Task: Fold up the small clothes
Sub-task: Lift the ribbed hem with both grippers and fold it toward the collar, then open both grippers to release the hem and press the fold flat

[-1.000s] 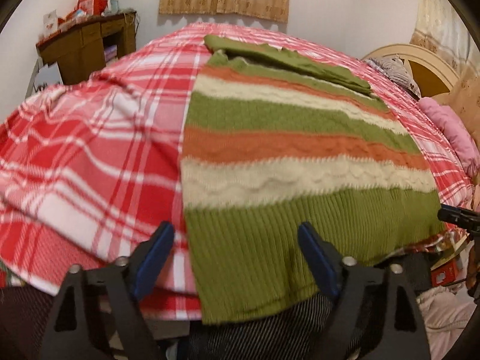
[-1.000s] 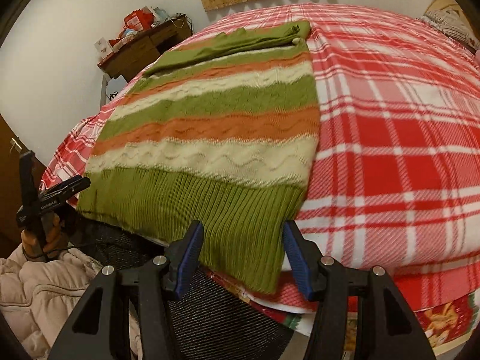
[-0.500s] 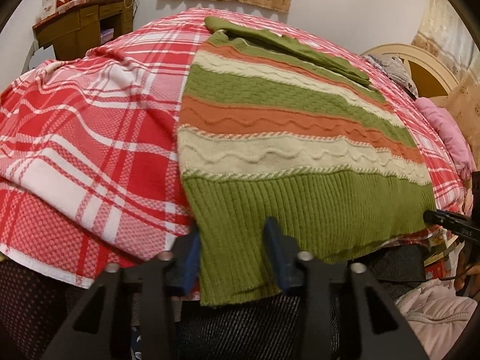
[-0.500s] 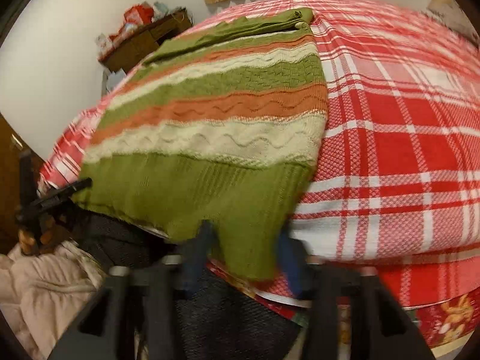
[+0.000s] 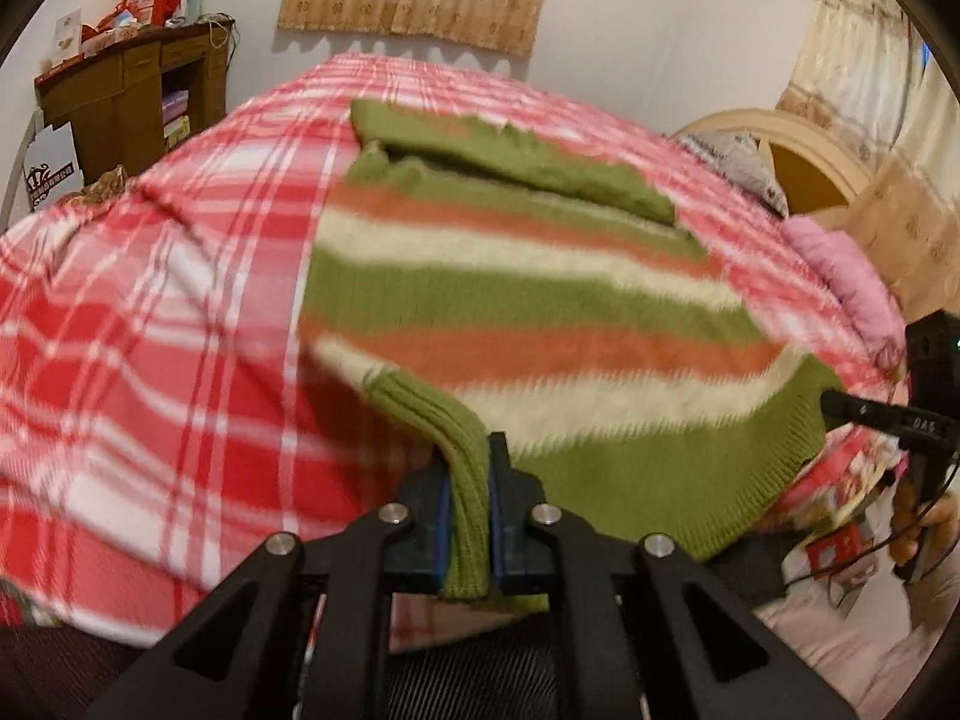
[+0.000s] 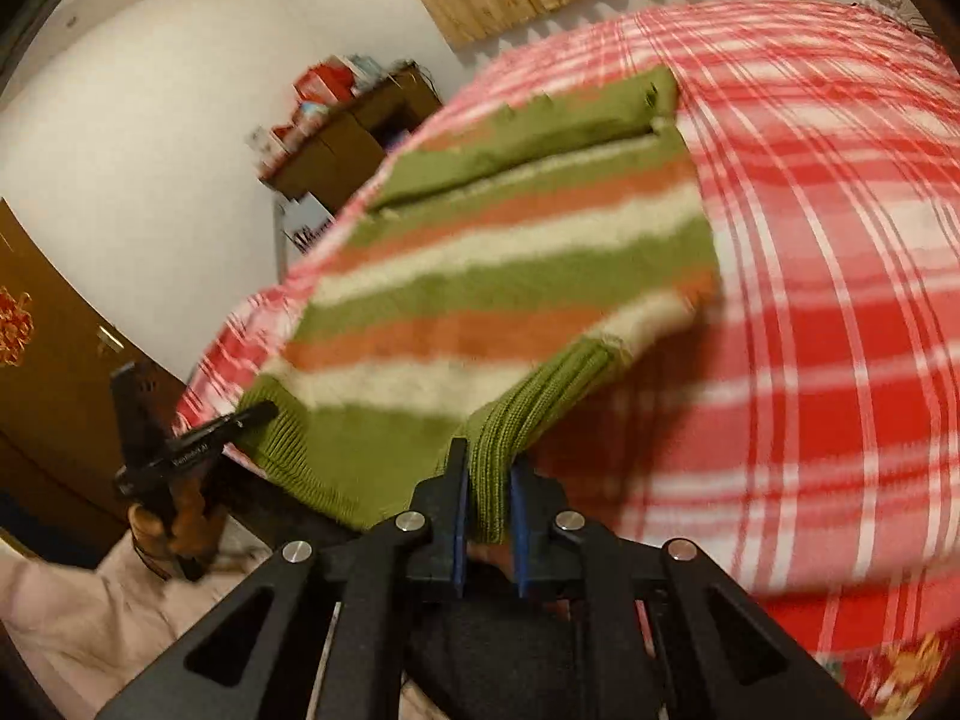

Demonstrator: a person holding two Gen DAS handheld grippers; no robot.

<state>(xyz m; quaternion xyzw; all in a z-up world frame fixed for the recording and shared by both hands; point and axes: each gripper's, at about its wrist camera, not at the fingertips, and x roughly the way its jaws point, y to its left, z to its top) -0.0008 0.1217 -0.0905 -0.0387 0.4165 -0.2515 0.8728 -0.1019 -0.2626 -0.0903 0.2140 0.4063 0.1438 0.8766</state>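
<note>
While the green, orange and cream striped knitted sweater (image 5: 540, 312) spans mid-frame, the left gripper (image 5: 467, 480) and right gripper (image 6: 489, 480) each pinch its ribbed hem at lower centre.

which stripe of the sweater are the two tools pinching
The ribbed green hem band, the stripe nearest the camera; the left tool and right tool are shut on it. The cream, orange and other green stripes lie beyond.

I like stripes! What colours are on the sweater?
Green, orange and cream stripes on the sweater, clearest in the left wrist view.
</note>
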